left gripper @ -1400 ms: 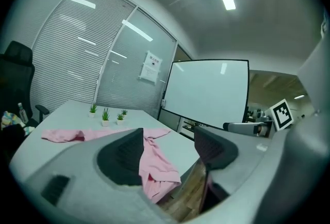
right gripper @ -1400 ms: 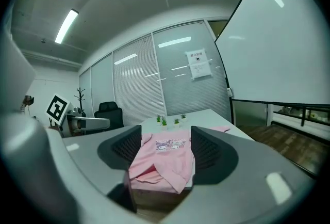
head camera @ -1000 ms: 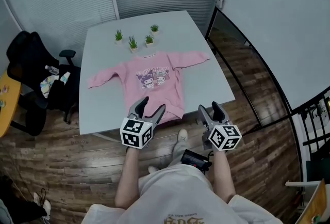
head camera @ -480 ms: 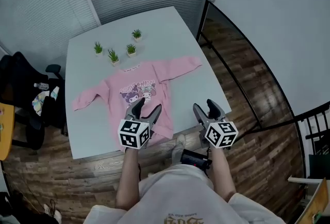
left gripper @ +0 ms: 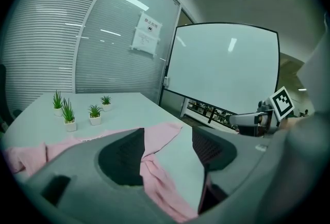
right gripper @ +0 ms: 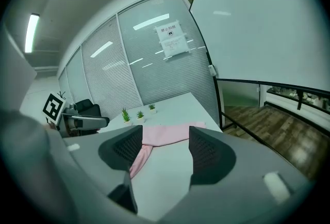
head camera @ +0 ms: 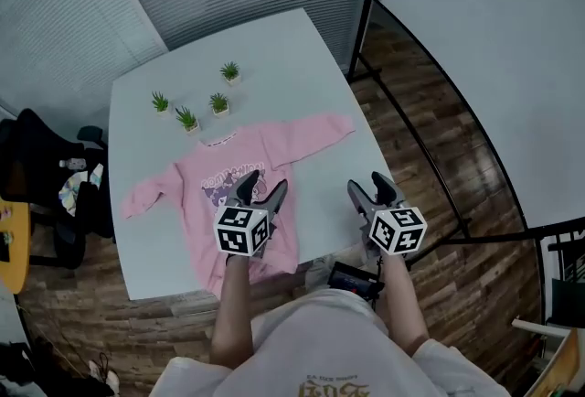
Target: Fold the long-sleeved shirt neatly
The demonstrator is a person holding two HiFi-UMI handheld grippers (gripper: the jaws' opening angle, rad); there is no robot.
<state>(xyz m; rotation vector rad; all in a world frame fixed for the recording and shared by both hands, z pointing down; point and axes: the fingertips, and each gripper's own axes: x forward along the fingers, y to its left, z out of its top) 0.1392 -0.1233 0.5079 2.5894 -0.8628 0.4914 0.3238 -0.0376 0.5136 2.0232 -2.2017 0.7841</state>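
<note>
Both tongs had come forward from the near edge seen in the earlier frames. The left tongs hung over the lower front of the long-sleeved shirt, and the right tongs were over the bare surface just beside the shirt's right side. The head view had swung as well, so the surface sat lower and further left in the picture. The pink shirt lay flat, front up, with both sleeves spread outward and its collar toward the four small potted plants at the far side. The left tongs and the forearm behind them covered part of the shirt's printed design and some of its hem, and the print was too small to read. The left tongs' jaws stood apart, having just eased a little closer, and gripped nothing; in the left gripper view the shirt showed through the gap, lying on the surface. The right tongs' jaws were also wide apart and empty, framing the shirt's right sleeve. A dark office chair was cut off at the left edge.
</note>
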